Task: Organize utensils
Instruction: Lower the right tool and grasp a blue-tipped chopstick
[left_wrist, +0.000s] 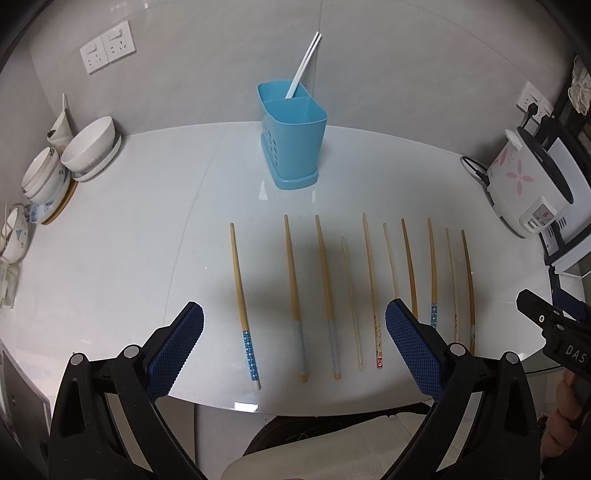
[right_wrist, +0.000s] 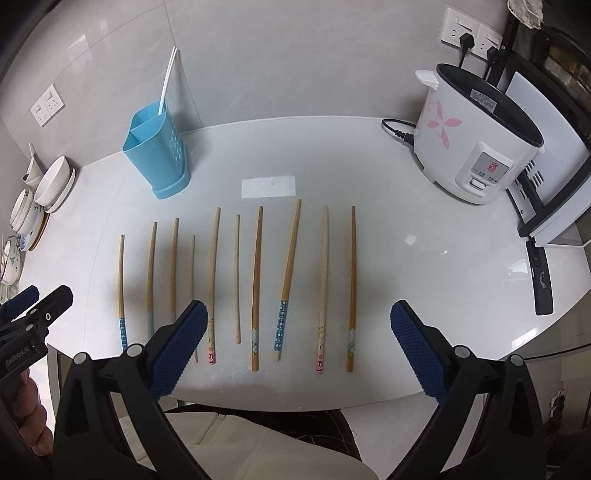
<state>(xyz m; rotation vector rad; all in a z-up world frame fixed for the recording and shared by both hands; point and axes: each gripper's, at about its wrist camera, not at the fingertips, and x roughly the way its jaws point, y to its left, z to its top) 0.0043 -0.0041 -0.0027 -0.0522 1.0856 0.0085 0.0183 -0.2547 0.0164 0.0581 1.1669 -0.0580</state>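
"GenRobot.AI" is printed on the left tongs (right_wrist: 22, 321); "DAS", perhaps cut off, on the right tongs (left_wrist: 554, 325).

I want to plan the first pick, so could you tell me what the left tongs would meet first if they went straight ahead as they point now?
Probably the row of chopsticks lying on the table: the open left tongs frame several of them. Beyond stands the blue holder, though depth is hard to judge.

Ten wooden chopsticks (right_wrist: 255, 288) lie on the table (right_wrist: 424, 266). Two white chopsticks (left_wrist: 303, 64) stand in one blue holder (left_wrist: 295, 136). One rice cooker (right_wrist: 476, 136).
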